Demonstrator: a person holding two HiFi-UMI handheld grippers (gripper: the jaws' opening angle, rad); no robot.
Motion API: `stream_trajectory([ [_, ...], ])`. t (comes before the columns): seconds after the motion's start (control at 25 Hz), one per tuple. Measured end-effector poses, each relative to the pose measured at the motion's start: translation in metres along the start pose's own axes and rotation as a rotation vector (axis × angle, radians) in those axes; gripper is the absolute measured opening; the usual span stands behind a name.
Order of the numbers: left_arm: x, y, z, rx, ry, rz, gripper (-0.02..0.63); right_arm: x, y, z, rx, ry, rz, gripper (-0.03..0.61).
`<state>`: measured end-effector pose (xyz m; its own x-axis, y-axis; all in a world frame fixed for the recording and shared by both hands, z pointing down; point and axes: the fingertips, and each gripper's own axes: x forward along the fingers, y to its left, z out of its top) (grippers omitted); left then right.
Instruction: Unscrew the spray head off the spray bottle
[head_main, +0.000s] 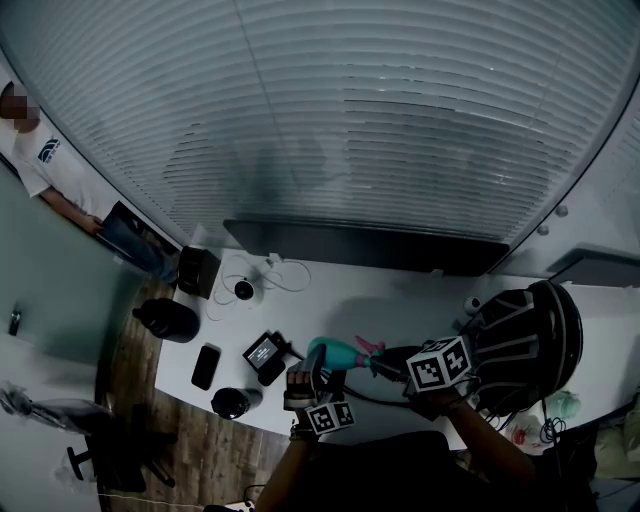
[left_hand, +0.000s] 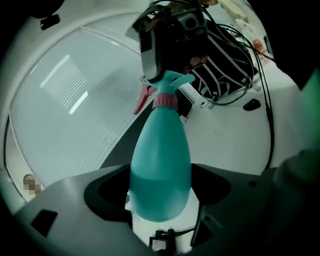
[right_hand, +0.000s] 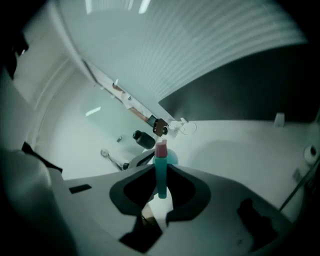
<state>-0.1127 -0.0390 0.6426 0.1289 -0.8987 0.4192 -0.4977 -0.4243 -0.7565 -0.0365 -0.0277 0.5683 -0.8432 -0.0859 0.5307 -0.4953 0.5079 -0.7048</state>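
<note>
Gripping the spray bottle (left_hand: 160, 170) by its smooth, teal, teardrop-shaped plastic body, the left gripper (left_hand: 160, 189) has its jaws clamped on the wide lower part and holds it tilted in the air over the front edge of the white desk (head_main: 400, 300). The right gripper (right_hand: 160, 170) is closed narrowly on the slim teal spray head (right_hand: 160, 175), whose pink nozzle tip pokes past the jaws. A pink collar (left_hand: 164, 101) joins head to neck, with a pink trigger (left_hand: 142, 99) beside it. To loosen it cleanly, I judge the turning should run about the bottle's long axis, with the body held firm but unsquashed, since glossy plastic may slip. A black phone (head_main: 205, 366) lies towards the desk's left front corner.
</note>
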Motion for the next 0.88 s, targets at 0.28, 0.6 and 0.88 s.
stream_trajectory([
  [0.28,0.01,-0.026,0.018,-0.158,-0.146,-0.219,0.373,-0.008,0.01,-0.005,-0.476,0.121,-0.202,0.064],
  [0.6,-0.006,-0.051,0.042,-0.211,-0.373,-0.596,0.373,-0.018,0.03,-0.019,-0.875,0.288,-0.258,0.063],
  [0.88,-0.068,-0.07,0.056,-0.343,-0.548,-1.129,0.371,-0.033,0.054,-0.054,-1.234,0.466,-0.166,0.063],
])
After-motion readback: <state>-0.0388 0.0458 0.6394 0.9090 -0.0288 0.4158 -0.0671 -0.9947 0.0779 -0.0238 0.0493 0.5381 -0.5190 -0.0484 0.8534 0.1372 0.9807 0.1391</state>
